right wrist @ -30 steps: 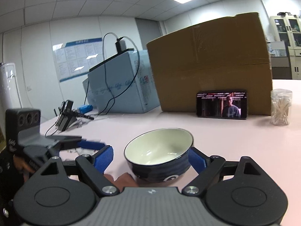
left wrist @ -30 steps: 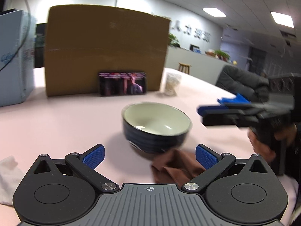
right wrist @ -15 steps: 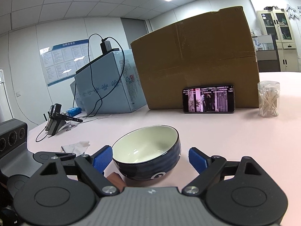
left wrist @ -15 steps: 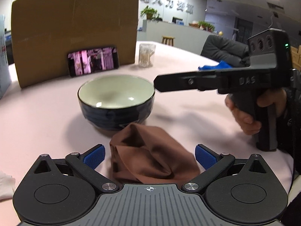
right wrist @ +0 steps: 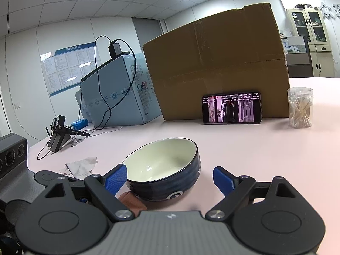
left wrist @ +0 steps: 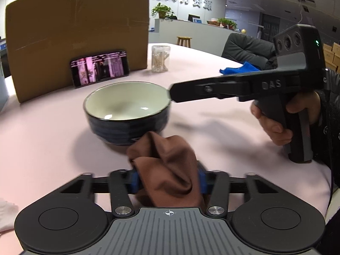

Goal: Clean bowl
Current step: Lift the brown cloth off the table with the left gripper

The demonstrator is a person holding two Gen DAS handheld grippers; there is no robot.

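Note:
A dark blue bowl (left wrist: 127, 114) with a cream inside stands upright on the pink table; it also shows in the right wrist view (right wrist: 163, 170). A brown cloth (left wrist: 167, 170) lies just in front of it, and a corner shows in the right wrist view (right wrist: 131, 201). My left gripper (left wrist: 167, 180) is shut on the brown cloth. My right gripper (right wrist: 170, 178) is open, its blue pads (right wrist: 115, 178) on either side of the bowl; I cannot tell if they touch it. It reaches in from the right in the left wrist view (left wrist: 244, 87).
A big cardboard box (right wrist: 216, 68) stands behind with a phone (right wrist: 231, 107) leaning on it. A cotton-swab jar (right wrist: 300, 107) is at the right, a blue box (right wrist: 119, 93) with cables at the left. A white tissue (right wrist: 79, 165) lies left of the bowl. A blue cloth (left wrist: 240, 68) lies far right.
My left gripper has closed on the brown cloth, which now bunches up between the pads. The right gripper has moved closer, its pads now straddling the bowl.

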